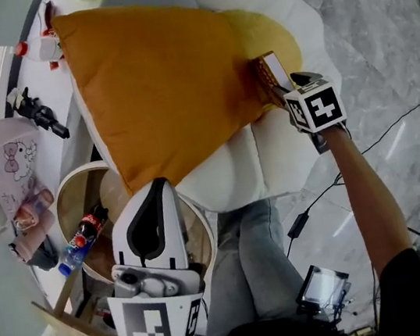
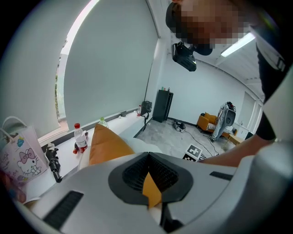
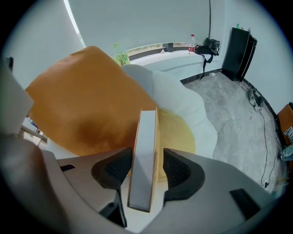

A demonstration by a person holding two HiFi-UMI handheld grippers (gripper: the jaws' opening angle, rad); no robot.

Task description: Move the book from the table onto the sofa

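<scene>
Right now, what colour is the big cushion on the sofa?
Orange. The cushion shows best in the head view.

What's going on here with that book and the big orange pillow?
A person is working with a hand-held gripper in each hand. The right gripper has a book between its jaws, but the jaws stand open, with a gap beside the book, so it is not clamped. The book stands on its edge on the white sofa, right beside an orange cushion. The left gripper is shut and empty, well away from the book.
</scene>
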